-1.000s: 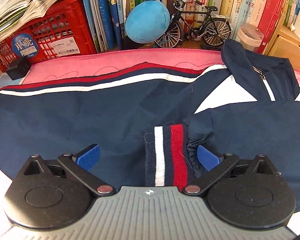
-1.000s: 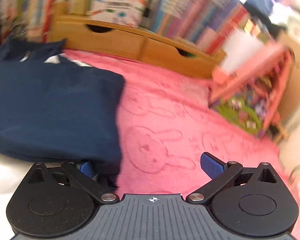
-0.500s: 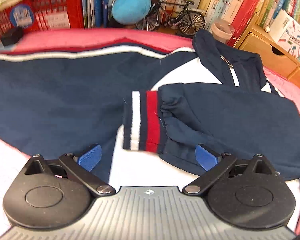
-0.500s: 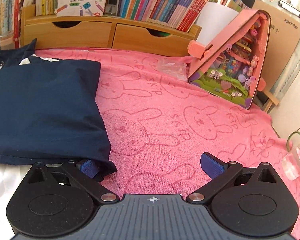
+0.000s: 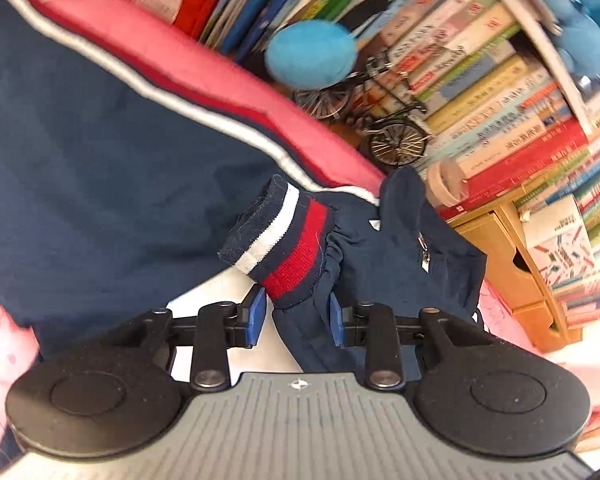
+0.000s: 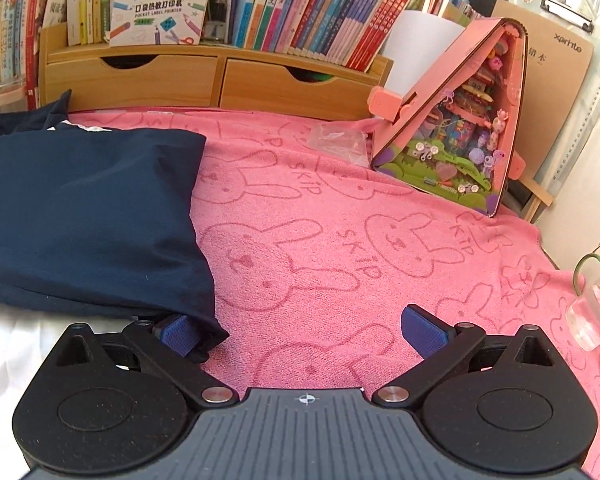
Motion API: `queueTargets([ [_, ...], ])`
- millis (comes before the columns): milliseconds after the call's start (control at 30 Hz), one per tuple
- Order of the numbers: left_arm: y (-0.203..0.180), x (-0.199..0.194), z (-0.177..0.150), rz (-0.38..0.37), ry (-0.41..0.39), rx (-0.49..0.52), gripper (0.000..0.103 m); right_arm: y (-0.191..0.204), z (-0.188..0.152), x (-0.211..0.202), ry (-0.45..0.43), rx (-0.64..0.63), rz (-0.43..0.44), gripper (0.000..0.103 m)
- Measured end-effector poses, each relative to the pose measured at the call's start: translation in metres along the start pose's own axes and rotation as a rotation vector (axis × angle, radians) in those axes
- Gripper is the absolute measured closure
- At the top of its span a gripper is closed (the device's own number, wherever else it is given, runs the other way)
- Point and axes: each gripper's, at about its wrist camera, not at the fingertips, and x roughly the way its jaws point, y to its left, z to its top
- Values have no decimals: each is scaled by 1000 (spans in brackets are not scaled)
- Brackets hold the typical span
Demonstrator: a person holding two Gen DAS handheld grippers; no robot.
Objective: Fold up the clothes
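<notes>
A navy jacket (image 5: 100, 184) with white and red stripes lies on a pink bunny-print towel (image 6: 340, 248). My left gripper (image 5: 296, 316) is shut on the jacket's sleeve just behind its striped cuff (image 5: 280, 244) and holds it lifted, with the view tilted. In the right wrist view the folded navy part of the jacket (image 6: 84, 208) lies at the left. My right gripper (image 6: 300, 330) is open; its left finger sits under the jacket's corner and the right finger is over bare towel.
Books line the shelf behind (image 6: 300, 4), above wooden drawers (image 6: 204, 80). A blue plush ball (image 5: 312, 54) and a model bicycle (image 5: 380, 120) stand at the back. A pink toy house (image 6: 460, 128) and a glass vase (image 6: 592, 316) are at the right.
My left gripper closed on the sleeve behind the cuff, lifted it and tilted. My right gripper has stayed open at the jacket's corner.
</notes>
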Motion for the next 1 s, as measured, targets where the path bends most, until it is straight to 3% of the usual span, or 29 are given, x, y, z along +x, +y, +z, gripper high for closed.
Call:
queueTargets([
  [167,-5,18,-4,121,73,118,69,-2,3,2,0,-40,8,0],
  [233,-5,20,-8,137,84,160,60,-6,7,6,1,-71,16,0],
  [333,-10,20,-15,166,88,251,57,-11,11,10,11,-89,48,0],
  [467,-18,13,-24,222,89,354,43,2,17,-12,20,-198,45,0],
  [533,-18,8,-26,224,82,375,21,8,19,-39,-8,-232,150,0],
  [667,-15,-1,-25,217,60,383,20,25,28,-89,-15,-229,436,2],
  [833,-7,16,-24,299,92,382,4,91,63,-75,30,-92,629,22],
  [867,-5,21,-26,313,107,384,2,103,70,-64,33,-81,632,27],
  [933,-5,24,-30,330,103,407,0,124,86,-38,50,-70,621,51],
  [1000,-5,25,-34,340,91,425,0,134,99,-3,83,-80,580,56],
])
